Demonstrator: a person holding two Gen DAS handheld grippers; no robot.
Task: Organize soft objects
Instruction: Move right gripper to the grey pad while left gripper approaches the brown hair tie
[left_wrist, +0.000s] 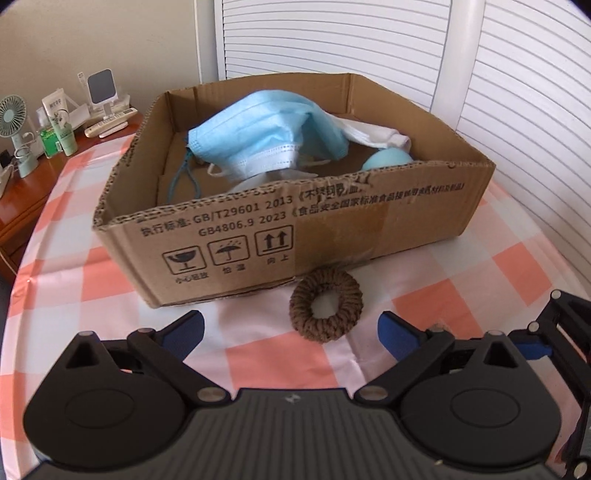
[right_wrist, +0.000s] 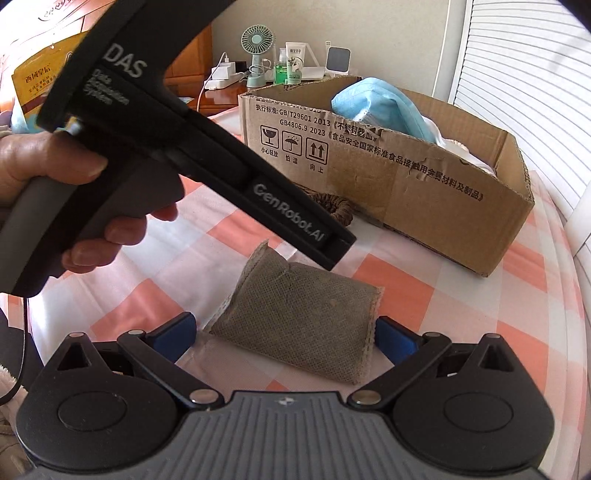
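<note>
While some soft things already sit in the cardboard box (left_wrist: 369, 236), two are still out on the desk (left_wrist: 110, 266) with its pink and white checked cloth. Inside the box lie a blue face mask (left_wrist: 266, 136), a white cloth (left_wrist: 373, 134) and a pale blue round thing (left_wrist: 386, 159).

A brown hair scrunchie (left_wrist: 327, 310) lies on the cloth, touching the front wall of the box. The left tongs (left_wrist: 291, 328) are wide open just in front of it, holding nothing.

A grey fabric pouch (right_wrist: 295, 328) lies flat nearer the front. The right tongs (right_wrist: 284, 334) are open around it, one blue pad on each side; I cannot tell if they press it.

I think the job is about half done.
</note>
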